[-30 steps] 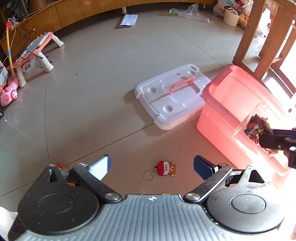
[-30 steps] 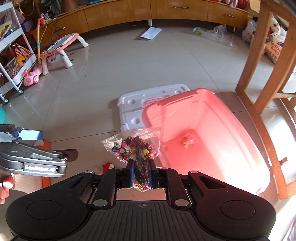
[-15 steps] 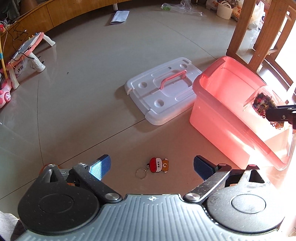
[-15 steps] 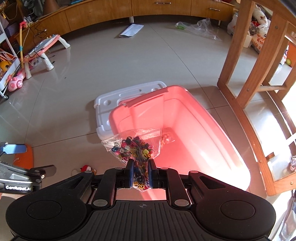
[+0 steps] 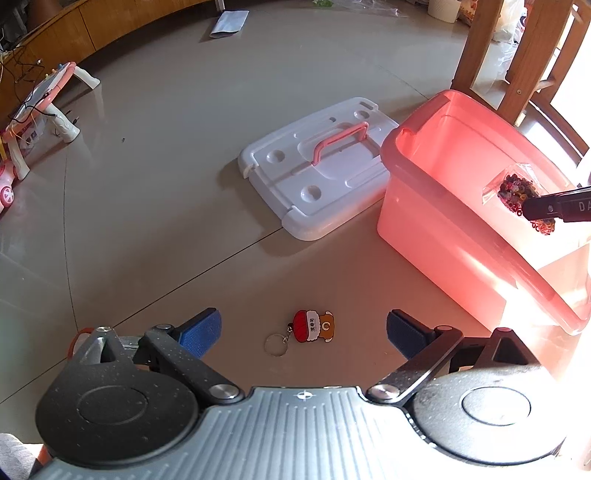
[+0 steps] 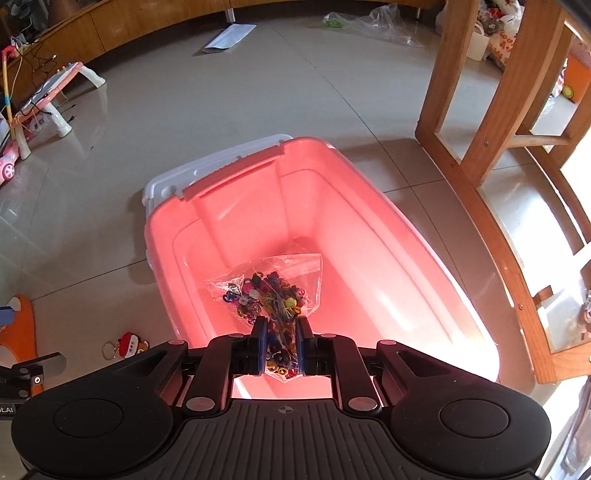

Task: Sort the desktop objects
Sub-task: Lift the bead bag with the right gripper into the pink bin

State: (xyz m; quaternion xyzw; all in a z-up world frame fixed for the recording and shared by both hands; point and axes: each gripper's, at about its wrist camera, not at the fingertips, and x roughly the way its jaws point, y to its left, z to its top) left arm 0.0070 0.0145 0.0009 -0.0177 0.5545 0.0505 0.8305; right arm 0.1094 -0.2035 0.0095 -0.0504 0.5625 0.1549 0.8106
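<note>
Now that the right gripper [image 6: 280, 341] has carried the bead bag [image 6: 271, 291] over the pink bin [image 6: 369, 229] — jaws clenched on it — release is next; left gripper [image 5: 303, 330] jaws gape above the keychain [image 5: 310, 326].

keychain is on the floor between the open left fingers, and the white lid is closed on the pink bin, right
Not quite. The keychain part is right, but the lid lies on the floor beside the bin, which is open, as the left wrist view shows.

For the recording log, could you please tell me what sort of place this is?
Probably a home living room: a tiled floor, children's toys such as a toy drawing board, wooden furniture legs and a long wooden cabinet.
</note>
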